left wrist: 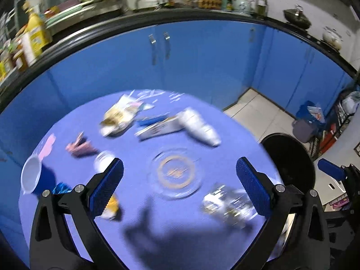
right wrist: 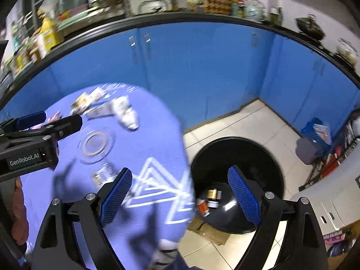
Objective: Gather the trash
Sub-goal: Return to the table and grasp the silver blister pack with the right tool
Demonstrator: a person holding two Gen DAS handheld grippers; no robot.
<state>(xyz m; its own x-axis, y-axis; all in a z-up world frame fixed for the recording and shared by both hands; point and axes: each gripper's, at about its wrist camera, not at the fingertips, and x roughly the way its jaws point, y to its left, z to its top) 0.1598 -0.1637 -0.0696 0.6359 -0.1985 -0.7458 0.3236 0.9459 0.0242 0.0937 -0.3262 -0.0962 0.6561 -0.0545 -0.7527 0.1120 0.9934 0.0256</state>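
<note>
Tongs both wide, empty: left tongs over round purple-clothed table, right tongs between table edge and black round bin. Trash scattered: crumpled clear wrapper, white paper cup. My worry: clear glass ashtray sits beside wrapper; careless grab drags it off.

Blurred wrappers, white cups lying scattered on table, black bin beside it
</note>
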